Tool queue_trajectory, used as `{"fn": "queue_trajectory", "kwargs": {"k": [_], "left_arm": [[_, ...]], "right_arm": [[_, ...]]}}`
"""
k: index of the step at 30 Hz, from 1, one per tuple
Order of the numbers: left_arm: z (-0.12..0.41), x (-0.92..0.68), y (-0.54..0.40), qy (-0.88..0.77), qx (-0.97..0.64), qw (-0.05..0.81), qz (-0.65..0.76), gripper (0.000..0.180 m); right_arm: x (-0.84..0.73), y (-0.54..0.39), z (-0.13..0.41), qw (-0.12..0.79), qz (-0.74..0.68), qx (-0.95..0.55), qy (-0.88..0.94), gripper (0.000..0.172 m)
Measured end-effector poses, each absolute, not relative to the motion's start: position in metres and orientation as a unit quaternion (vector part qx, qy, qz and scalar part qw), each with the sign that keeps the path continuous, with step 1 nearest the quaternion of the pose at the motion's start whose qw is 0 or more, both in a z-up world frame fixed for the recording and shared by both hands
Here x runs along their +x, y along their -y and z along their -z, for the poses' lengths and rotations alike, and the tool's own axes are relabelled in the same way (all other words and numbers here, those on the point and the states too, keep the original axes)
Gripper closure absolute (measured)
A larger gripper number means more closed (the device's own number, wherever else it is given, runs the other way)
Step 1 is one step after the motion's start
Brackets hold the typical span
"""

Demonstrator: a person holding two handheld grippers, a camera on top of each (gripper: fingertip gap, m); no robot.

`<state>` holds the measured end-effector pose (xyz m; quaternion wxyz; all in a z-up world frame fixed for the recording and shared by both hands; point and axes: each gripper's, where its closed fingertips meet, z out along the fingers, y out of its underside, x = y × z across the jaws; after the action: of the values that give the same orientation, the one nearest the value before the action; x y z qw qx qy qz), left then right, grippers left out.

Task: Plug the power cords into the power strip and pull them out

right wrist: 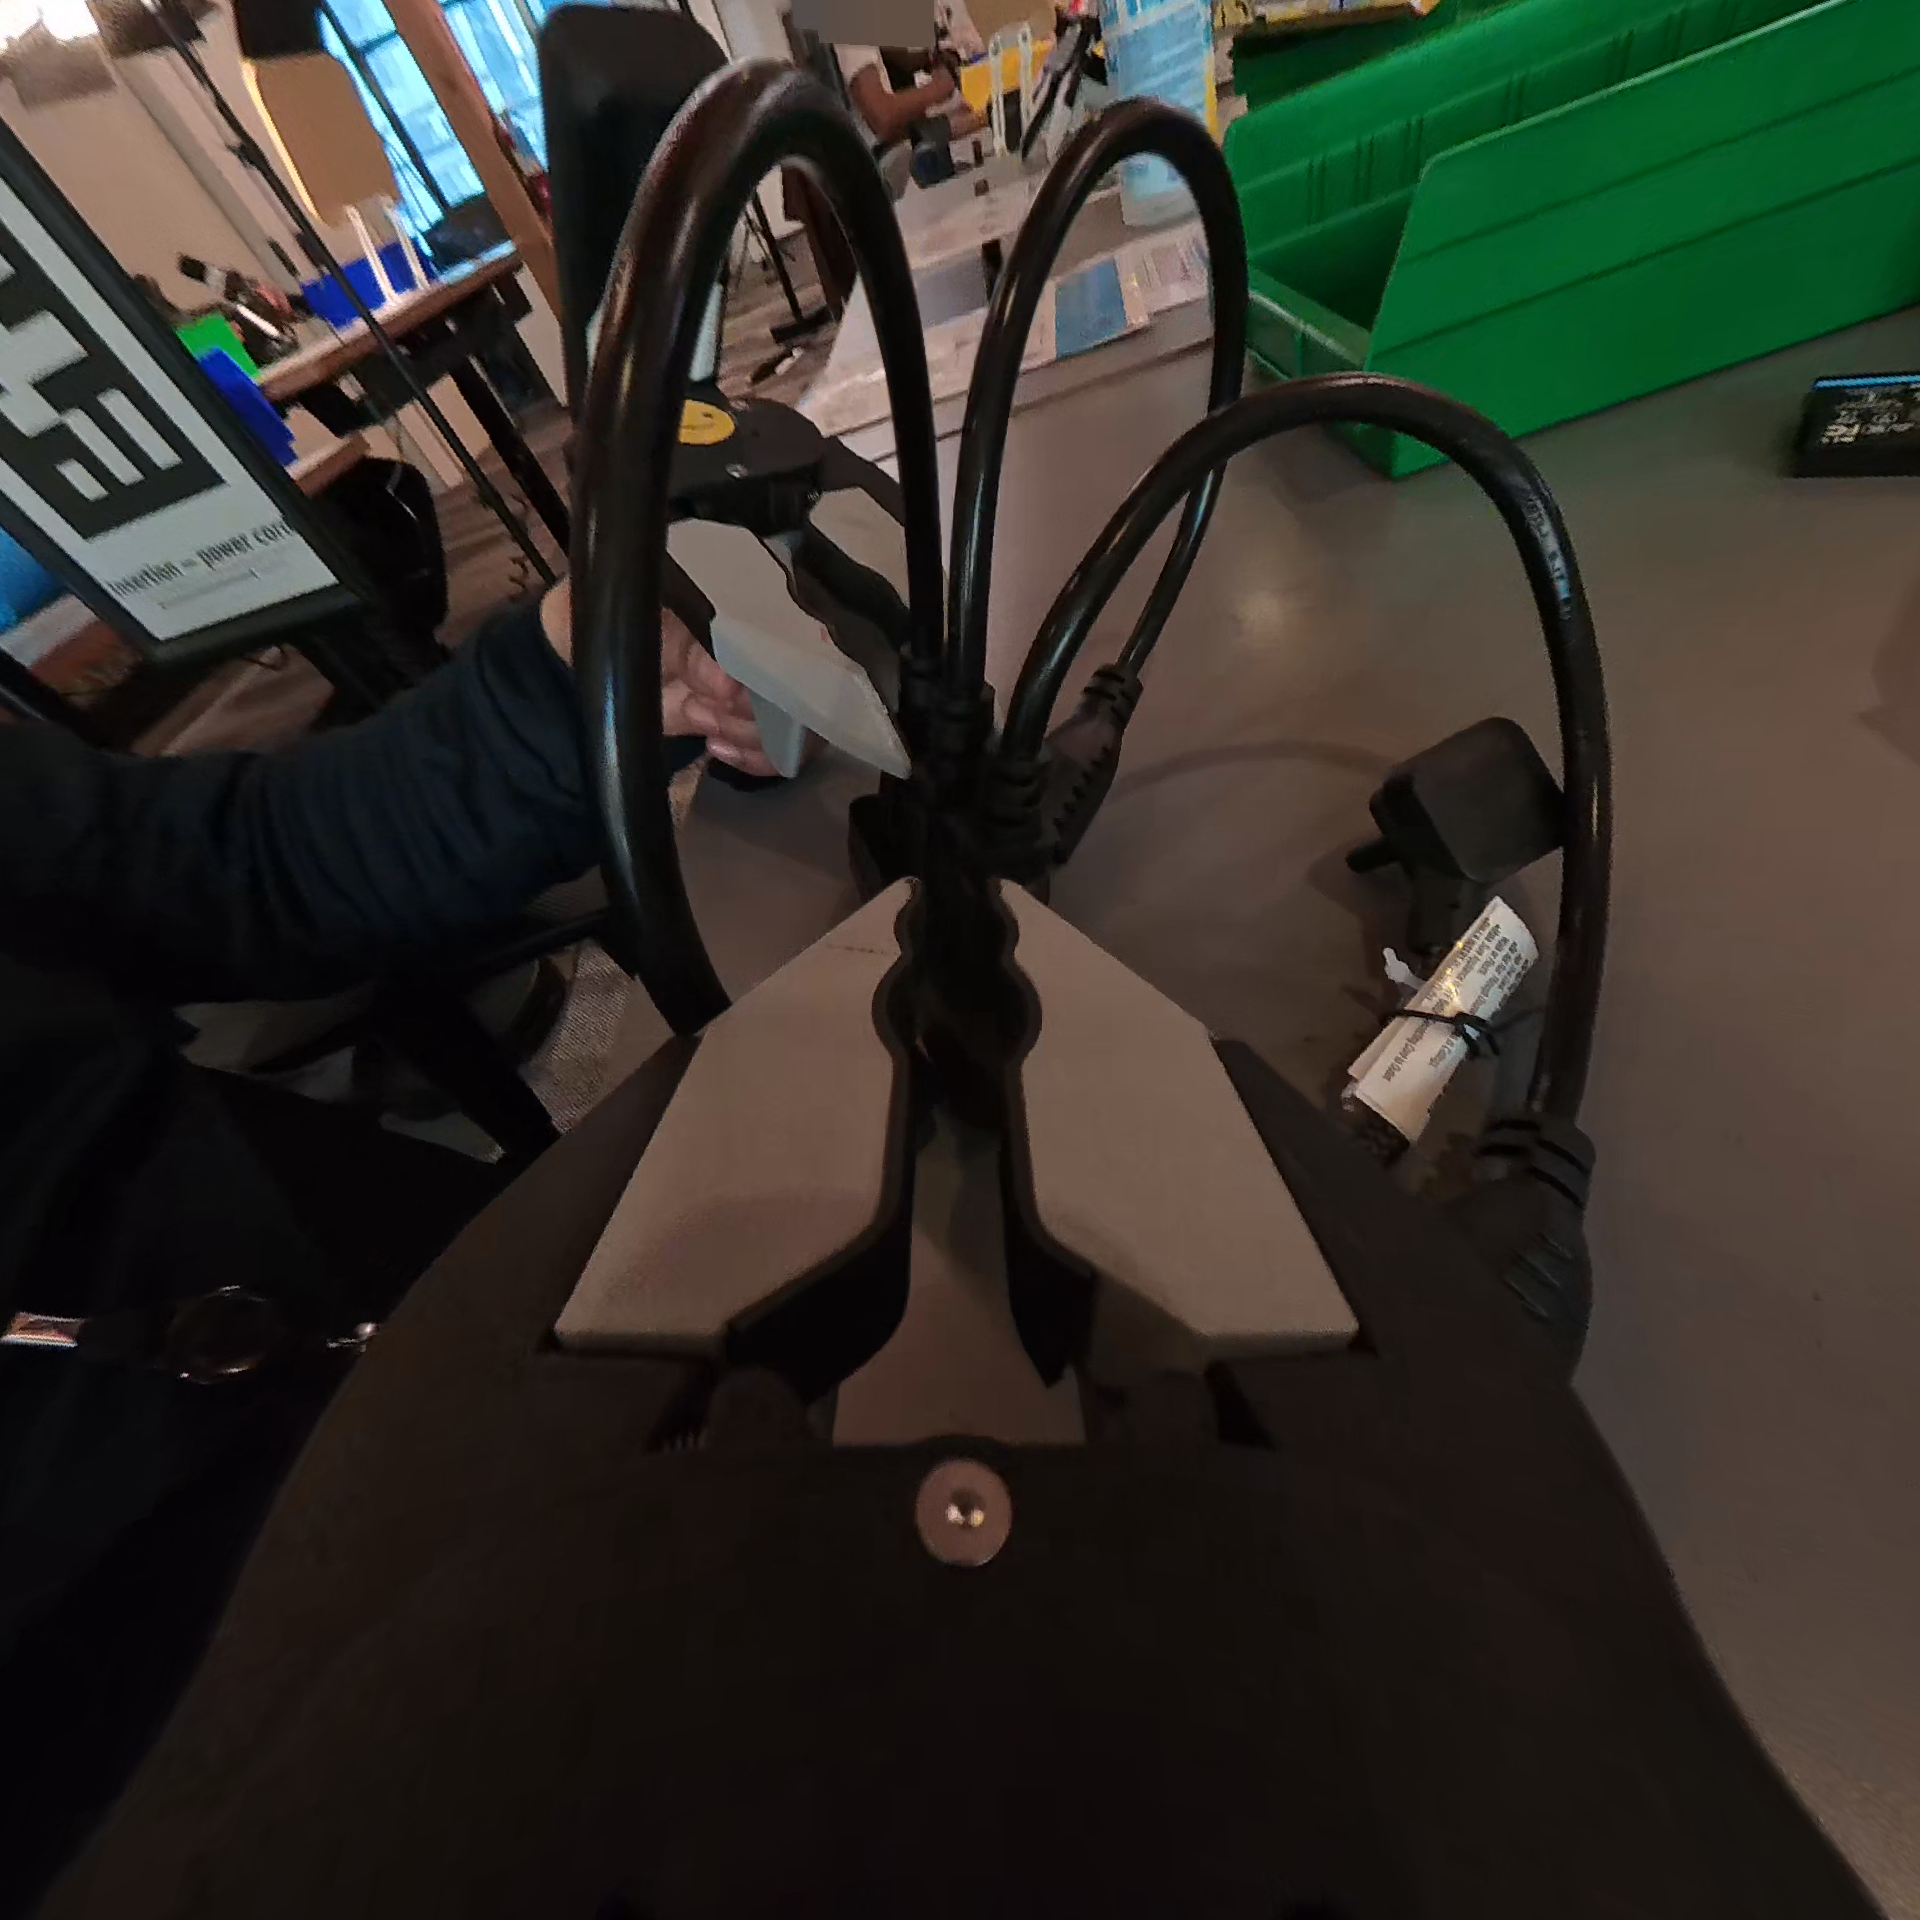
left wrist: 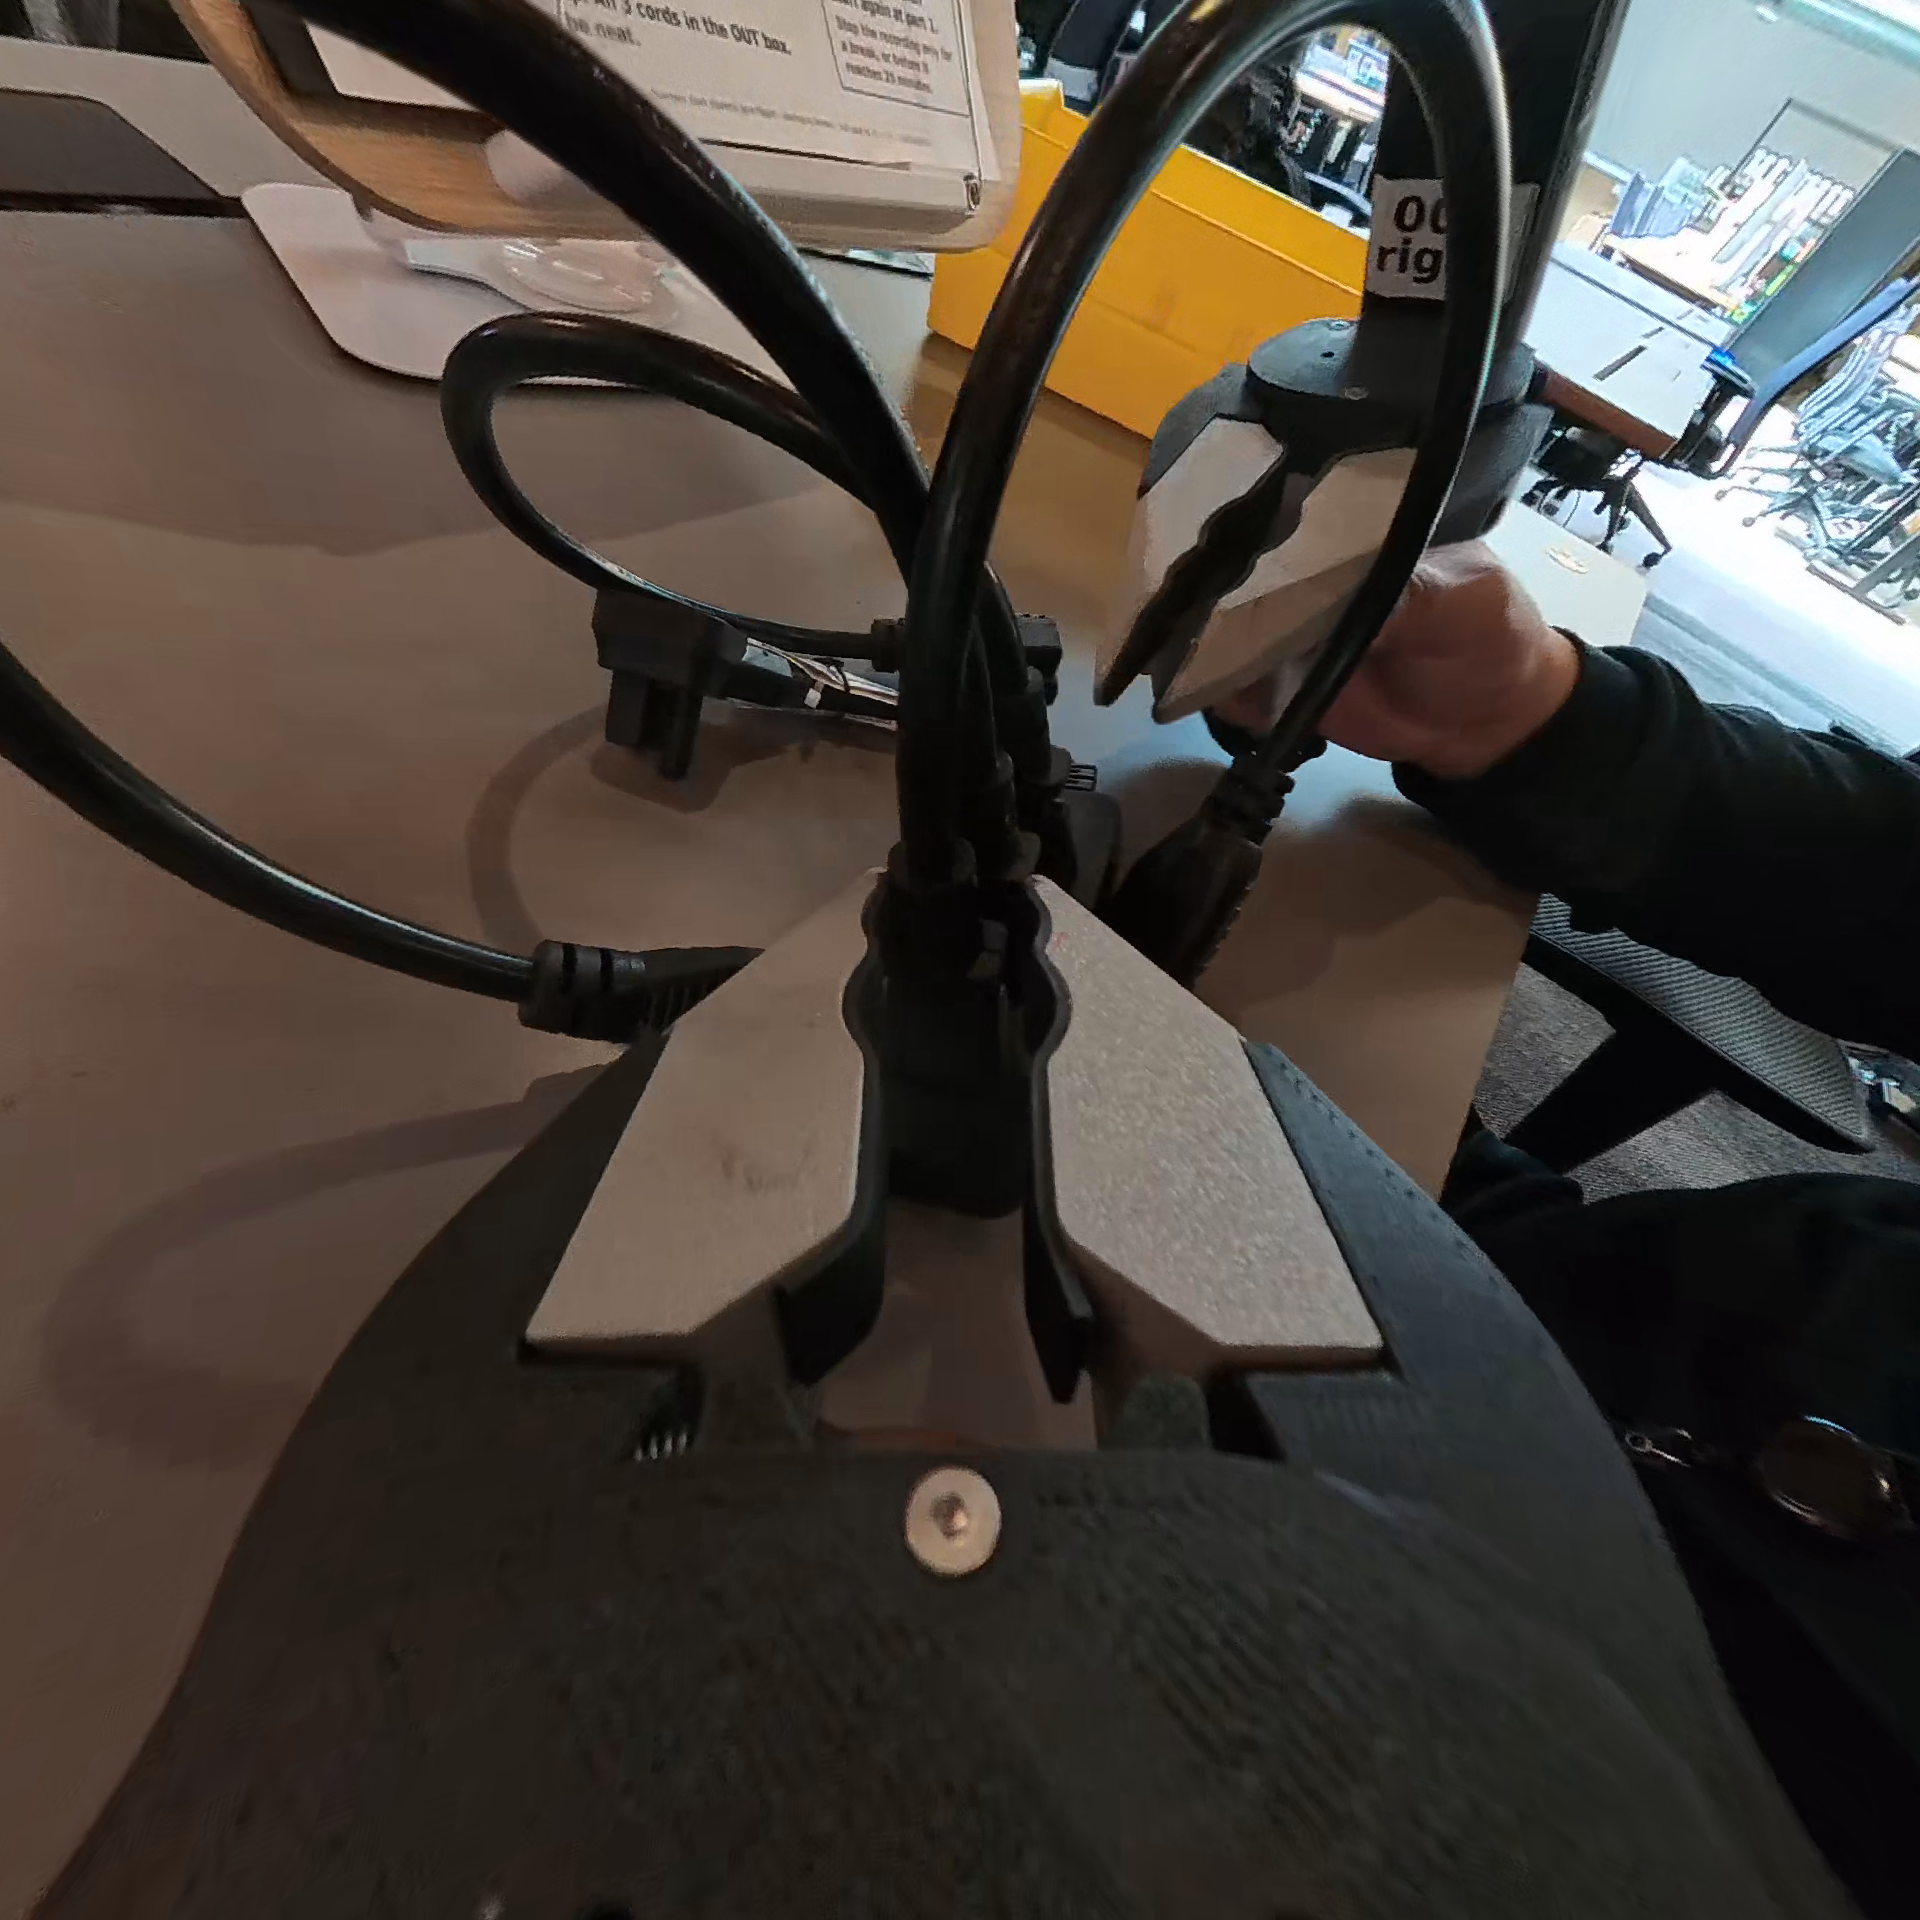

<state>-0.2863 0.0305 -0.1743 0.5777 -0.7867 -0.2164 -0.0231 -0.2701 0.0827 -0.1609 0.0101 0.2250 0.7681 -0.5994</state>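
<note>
Several black power cords [right wrist: 758, 416] arch in tall loops over a grey table [right wrist: 1714, 727], the widest things in sight apart from the green bins [right wrist: 1558, 260] at the far right of the right wrist view and the yellow bin [left wrist: 1122, 281] behind the loops in the left wrist view. The cords' lower ends crowd together at the table's middle, where the power strip itself is hidden behind plugs and fingers. The left gripper [left wrist: 956, 914] has its jaws a modest way apart and pressed on a black plug body [left wrist: 940, 1091], whose cord rises straight ahead. The right gripper [right wrist: 956, 914] is nearly closed, its scalloped pads pinching a thin black cord neck [right wrist: 951, 966]. To the right lies a loose black plug [right wrist: 1465, 800], and beside it a small white paper tag [right wrist: 1444, 1029] tied to a cord.
</note>
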Motion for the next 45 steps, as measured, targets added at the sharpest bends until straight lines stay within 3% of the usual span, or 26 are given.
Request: {"fn": "queue_trajectory", "kwargs": {"k": [8,16,21,24,37,39,45], "left_arm": [[0.179,-0.305,-0.022,0.265,-0.78,0.567,-0.003,0.158],[0.179,-0.309,-0.019,0.272,-0.778,0.566,-0.012,0.158],[0.18,-0.309,-0.019,0.273,-0.777,0.567,-0.011,0.159],[0.18,-0.309,-0.019,0.273,-0.777,0.567,-0.01,0.159],[0.18,-0.316,-0.016,0.293,-0.768,0.569,-0.01,0.159],[0.18,-0.316,-0.016,0.292,-0.769,0.569,-0.01,0.159],[0.18,-0.316,-0.016,0.292,-0.769,0.569,-0.007,0.159]], "right_arm": [[-0.278,-0.081,0.187,-0.072,0.522,0.218,-0.821,0.161],[-0.271,-0.074,0.198,-0.137,0.469,0.151,-0.859,0.145],[-0.268,-0.071,0.209,-0.23,0.402,0.067,-0.884,0.129],[-0.265,-0.064,0.218,-0.274,0.368,0.02,-0.888,0.109],[-0.276,-0.064,0.212,-0.383,0.29,-0.086,-0.873,0.119],[-0.282,-0.071,0.212,-0.401,0.272,-0.089,-0.87,0.135],[-0.304,-0.076,0.22,-0.479,0.188,-0.118,-0.85,0.146]]}}
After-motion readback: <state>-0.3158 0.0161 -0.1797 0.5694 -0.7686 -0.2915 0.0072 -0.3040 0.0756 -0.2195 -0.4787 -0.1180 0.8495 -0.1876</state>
